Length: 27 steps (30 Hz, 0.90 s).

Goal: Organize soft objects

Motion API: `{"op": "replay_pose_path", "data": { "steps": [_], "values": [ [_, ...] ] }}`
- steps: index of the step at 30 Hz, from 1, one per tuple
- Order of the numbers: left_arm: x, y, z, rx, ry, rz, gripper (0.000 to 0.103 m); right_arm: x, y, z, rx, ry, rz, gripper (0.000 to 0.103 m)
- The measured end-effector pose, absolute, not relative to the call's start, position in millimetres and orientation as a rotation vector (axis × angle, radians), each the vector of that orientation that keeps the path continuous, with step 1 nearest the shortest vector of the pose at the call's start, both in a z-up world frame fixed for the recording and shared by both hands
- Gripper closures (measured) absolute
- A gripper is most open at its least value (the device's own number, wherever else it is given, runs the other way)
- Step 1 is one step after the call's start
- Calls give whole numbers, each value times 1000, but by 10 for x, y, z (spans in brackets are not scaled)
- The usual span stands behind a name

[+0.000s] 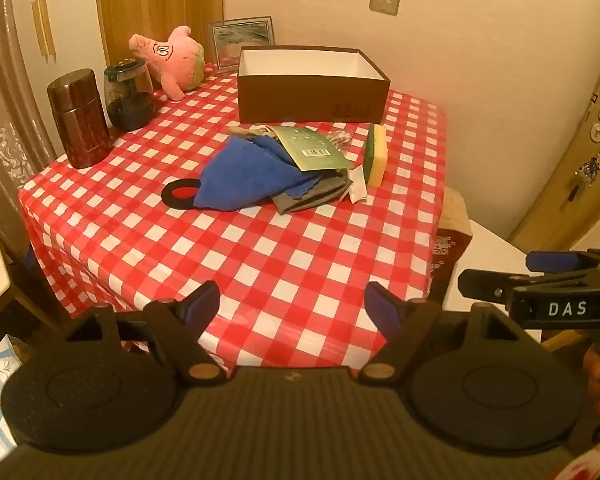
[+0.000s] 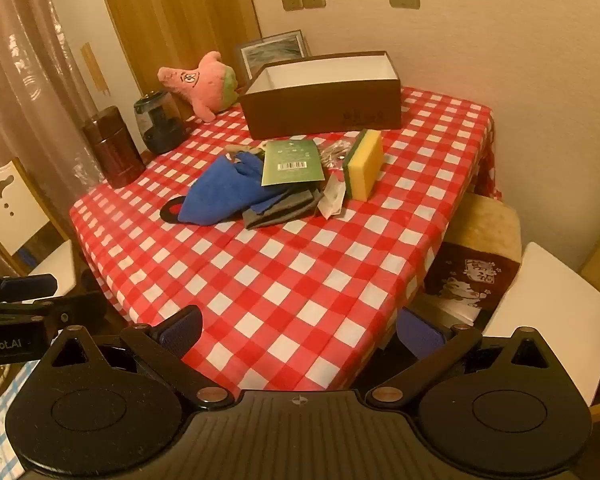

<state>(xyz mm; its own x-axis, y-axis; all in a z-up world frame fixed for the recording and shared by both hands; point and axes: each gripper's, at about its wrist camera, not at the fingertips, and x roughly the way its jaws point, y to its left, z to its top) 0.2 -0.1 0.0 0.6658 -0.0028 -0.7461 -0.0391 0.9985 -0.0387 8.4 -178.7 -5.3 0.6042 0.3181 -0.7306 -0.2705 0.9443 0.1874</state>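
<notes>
"DAS" on right gripper (image 1: 496,276); "Robot.AI" left gripper (image 2: 18,296)

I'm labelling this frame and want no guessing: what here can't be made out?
- Pile under the blue cloth: the cloth and green card cover it, both views.
- Print on the green card: too small.
- Brown box floor: near wall hides it.
- Dark jar contents: tinted glass, dim.
</notes>
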Motion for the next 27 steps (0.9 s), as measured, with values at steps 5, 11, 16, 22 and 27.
{"op": "replay_pose_path", "data": {
  "steps": [5,11,16,22,27],
  "values": [
    [1,-2,1,-53,837,20,25,89,-1779,-59,54,858,336,0],
    [4,-1,-2,-54,839,20,25,92,-1786,-60,62,859,345,0],
    [4,-1,-2,-55,840,19,25,96,-1779,-55,63,859,342,0],
    [4,2,-2,-56,840,17,25,102,-1776,-53,63,860,342,0],
    [4,3,-1,-56,841,18,25,107,-1779,-54,63,861,340,0]
  ]
}}
